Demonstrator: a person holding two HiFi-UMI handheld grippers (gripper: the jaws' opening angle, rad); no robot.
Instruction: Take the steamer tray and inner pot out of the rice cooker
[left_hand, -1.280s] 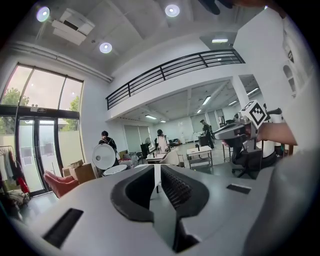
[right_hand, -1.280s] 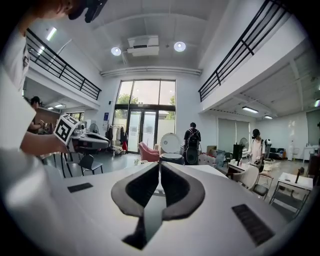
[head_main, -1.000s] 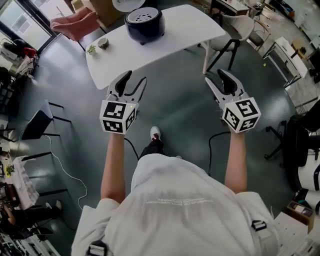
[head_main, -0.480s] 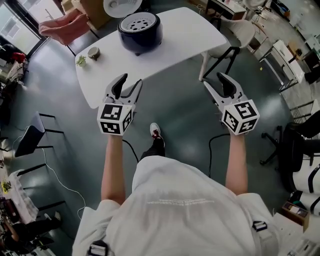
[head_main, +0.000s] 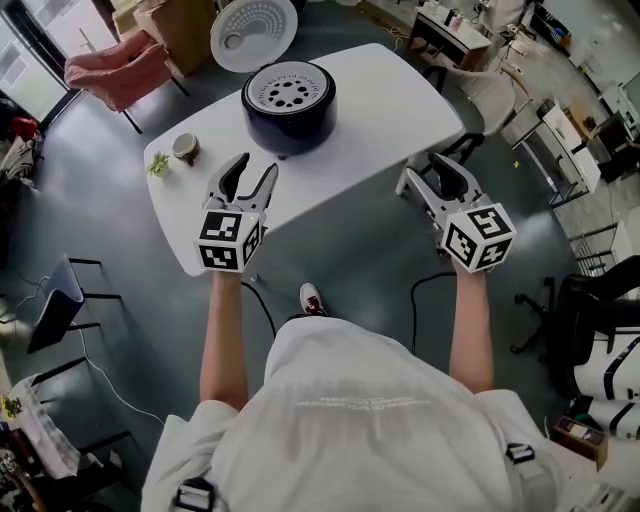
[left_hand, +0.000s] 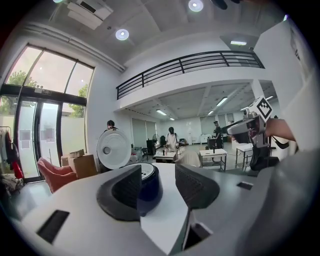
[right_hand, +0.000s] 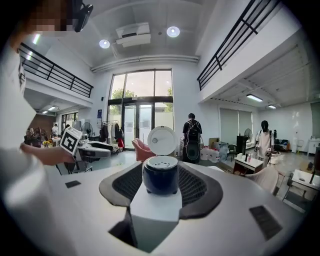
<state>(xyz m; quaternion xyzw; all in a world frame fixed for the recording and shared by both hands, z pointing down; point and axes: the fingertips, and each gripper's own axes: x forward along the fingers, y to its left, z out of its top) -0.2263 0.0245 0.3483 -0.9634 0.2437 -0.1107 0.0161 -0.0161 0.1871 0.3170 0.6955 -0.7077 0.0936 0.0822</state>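
Note:
A dark blue rice cooker (head_main: 289, 105) stands on a white table (head_main: 390, 110) with its round white lid (head_main: 253, 33) swung up. A white steamer tray (head_main: 289, 92) with holes sits in its top. My left gripper (head_main: 252, 168) hangs open over the table's near edge, short of the cooker. My right gripper (head_main: 425, 172) is open beside the table's right edge; its jaws have just been closing a little, with nothing between them. In the right gripper view the cooker (right_hand: 160, 175) shows centred beyond the open jaws, well apart. The left gripper view has the cooker (left_hand: 149, 187) partly hidden behind the left jaw.
A small cup (head_main: 185, 148) and a little plant (head_main: 157, 163) sit on the table's left end. A pink armchair (head_main: 110, 72) and boxes stand behind the table, a white chair (head_main: 480, 80) to its right, office chairs at far right. People stand far off.
The person has walked towards the table. The table and cooker have come nearer, and both grippers have moved from over the floor to the table's near edge.

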